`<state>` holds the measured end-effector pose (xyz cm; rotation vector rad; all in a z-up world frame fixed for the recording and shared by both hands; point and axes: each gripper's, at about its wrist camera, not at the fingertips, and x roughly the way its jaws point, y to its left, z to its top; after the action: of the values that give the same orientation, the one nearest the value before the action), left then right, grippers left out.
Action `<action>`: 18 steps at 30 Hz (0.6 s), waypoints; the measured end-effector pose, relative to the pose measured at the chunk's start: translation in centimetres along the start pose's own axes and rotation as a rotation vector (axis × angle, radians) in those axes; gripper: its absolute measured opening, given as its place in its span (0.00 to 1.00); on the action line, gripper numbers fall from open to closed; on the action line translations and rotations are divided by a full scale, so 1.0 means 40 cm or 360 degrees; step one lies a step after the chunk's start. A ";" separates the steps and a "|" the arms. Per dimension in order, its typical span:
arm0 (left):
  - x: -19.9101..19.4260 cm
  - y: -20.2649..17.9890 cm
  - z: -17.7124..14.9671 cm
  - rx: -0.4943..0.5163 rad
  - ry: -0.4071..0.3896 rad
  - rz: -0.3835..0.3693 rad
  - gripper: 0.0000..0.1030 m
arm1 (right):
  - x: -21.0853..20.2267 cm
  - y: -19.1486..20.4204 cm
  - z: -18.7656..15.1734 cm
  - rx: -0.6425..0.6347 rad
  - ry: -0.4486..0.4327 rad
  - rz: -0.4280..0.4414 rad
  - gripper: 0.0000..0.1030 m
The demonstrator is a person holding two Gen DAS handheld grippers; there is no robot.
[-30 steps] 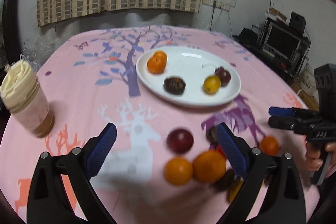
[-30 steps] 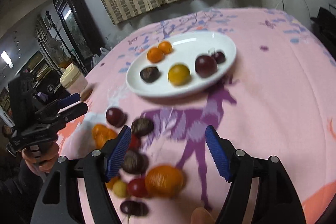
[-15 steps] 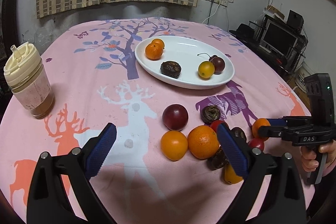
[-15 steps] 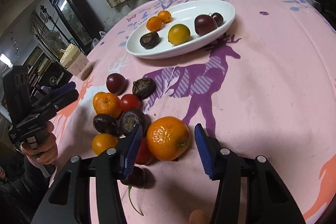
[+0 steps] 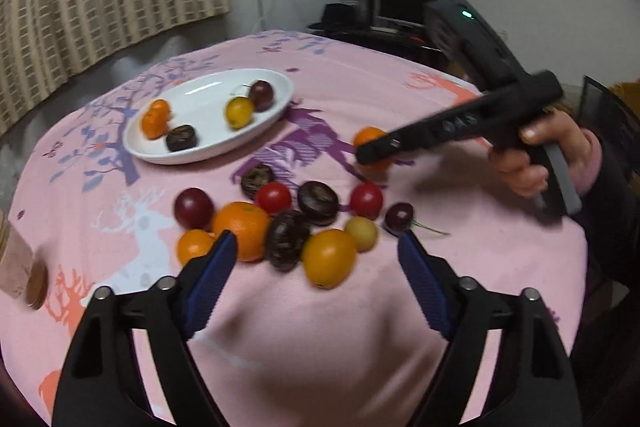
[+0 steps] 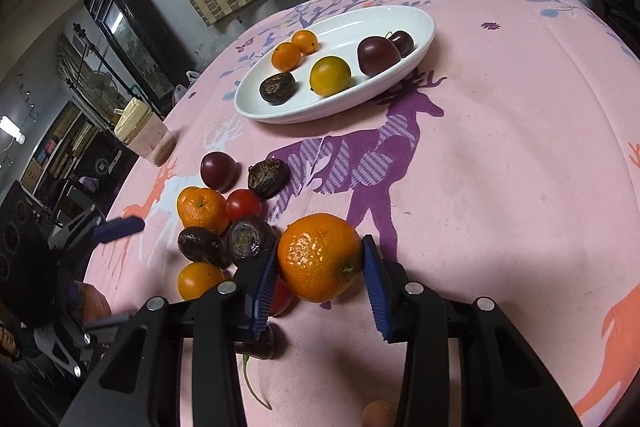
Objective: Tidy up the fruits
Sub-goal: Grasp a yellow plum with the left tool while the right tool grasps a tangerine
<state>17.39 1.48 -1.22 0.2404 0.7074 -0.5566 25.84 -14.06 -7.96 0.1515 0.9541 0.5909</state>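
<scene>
My right gripper [image 6: 320, 269] is shut on a large orange mandarin [image 6: 319, 255], both blue pads against its sides; it also shows in the left wrist view [image 5: 370, 143] behind the gripper's tip [image 5: 384, 149]. My left gripper [image 5: 316, 267] is open and empty, just in front of a pile of loose fruit: an orange [image 5: 241, 225], a yellow-orange fruit [image 5: 329, 257], dark passion fruits [image 5: 287, 239], red tomatoes [image 5: 274, 197]. A white oval plate [image 6: 416, 27] holds several fruits.
A cream-lidded cup [image 6: 138, 131] stands at the table's left side. A dark plum [image 6: 218, 169] and a cherry [image 5: 398, 215] lie at the pile's edges. The pink deer-print cloth [image 6: 500, 167] covers the round table. Shelves and electronics stand beyond the table edge.
My right gripper has closed on the large mandarin. My left gripper has swung right and closer, so the fruit pile now lies just ahead of its fingers.
</scene>
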 end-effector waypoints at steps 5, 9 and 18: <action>0.037 -0.010 -0.018 0.0021 0.0123 -0.0049 0.48 | -0.006 -0.004 0.000 0.0009 -0.0009 -0.0019 0.40; 0.064 -0.020 -0.025 0.0052 0.0169 -0.0030 0.48 | -0.009 -0.005 -0.001 0.0005 -0.0010 -0.0017 0.40; 0.098 -0.008 -0.019 0.0020 0.0220 -0.0010 0.46 | -0.016 0.004 -0.003 -0.0014 -0.0027 -0.0016 0.40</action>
<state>19.27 -0.06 -4.43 0.2908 0.8387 -0.5541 25.38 -14.28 -7.50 0.1436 0.9355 0.5834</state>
